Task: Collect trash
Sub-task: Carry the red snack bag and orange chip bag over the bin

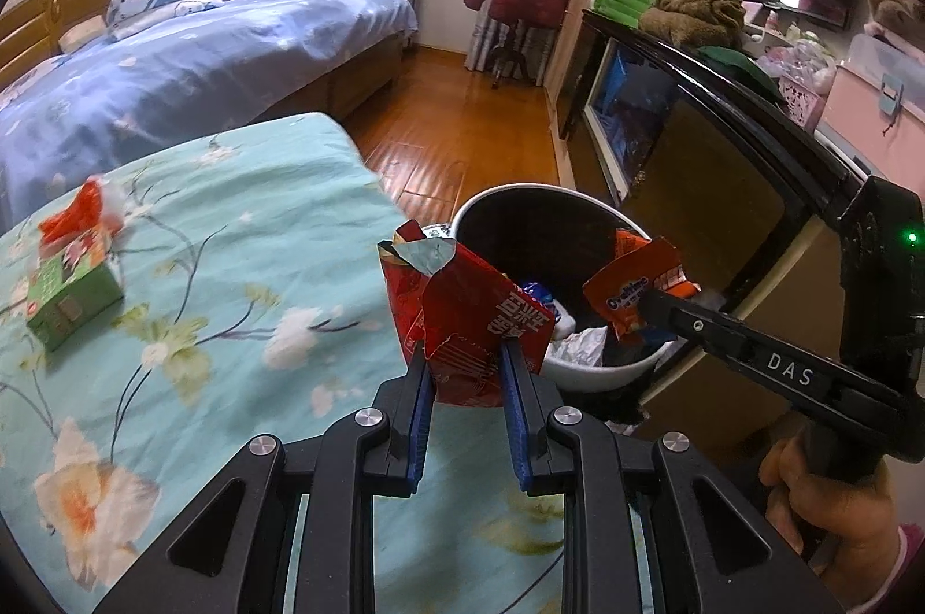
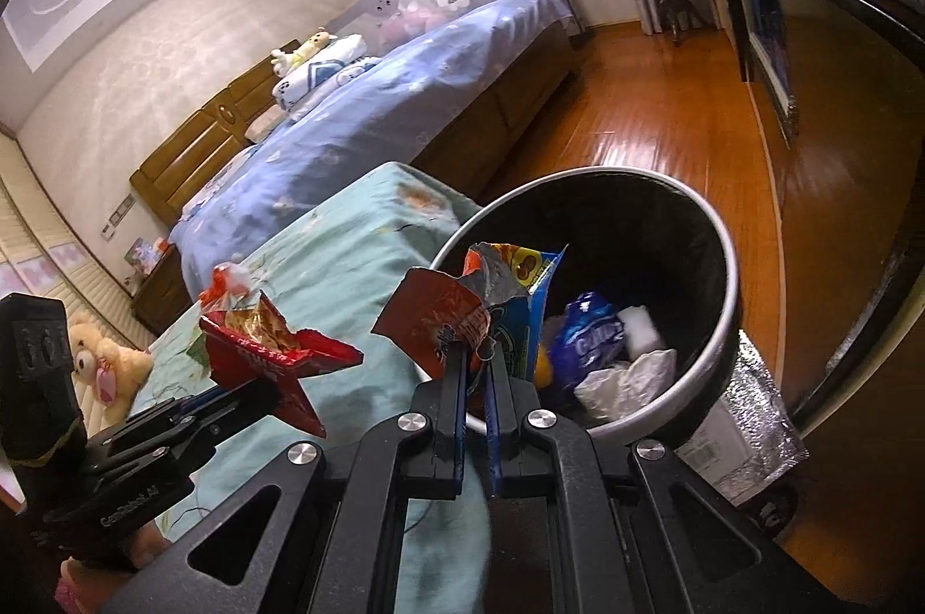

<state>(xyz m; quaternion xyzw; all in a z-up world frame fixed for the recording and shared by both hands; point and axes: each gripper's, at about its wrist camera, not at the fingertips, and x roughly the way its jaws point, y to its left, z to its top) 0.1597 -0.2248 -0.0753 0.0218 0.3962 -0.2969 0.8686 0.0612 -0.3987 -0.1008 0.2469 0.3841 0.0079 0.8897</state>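
Two claws are showing, each one carrying a single piece of trash. The left claw (image 1: 465,359) is pinching a torn red snack bag (image 1: 462,319) between its blue pads, its jaws standing only a little apart with the bag's lower end squeezed between them; the bag is sticking up with its ripped silver top open, just at the near rim of the trash bin (image 1: 584,374). The right claw (image 2: 475,365) is clamped nearly shut on one orange Ovaltine wrapper (image 2: 448,319), holding it over the near edge of the trash bin (image 2: 665,417). In the left wrist view the same wrapper (image 1: 630,296) is hanging over the bin's right side at the tip of the right claw (image 1: 650,307).

One bin is standing on the wooden floor (image 1: 462,134) beside the bed corner covered in a teal flowered sheet (image 1: 231,278). Inside it several pieces are lying: a blue packet (image 2: 587,333), crumpled white paper (image 2: 627,377), and a blue and yellow bag (image 2: 520,307) leaning against the near wall.

Two items are remaining on the teal sheet: one green carton (image 1: 72,299) and one red-and-white wrapper (image 1: 87,209) just behind it.

Both claws are pointing steeply downward toward the bin. One hand (image 1: 832,504) is gripping the right claw's black handle from below.
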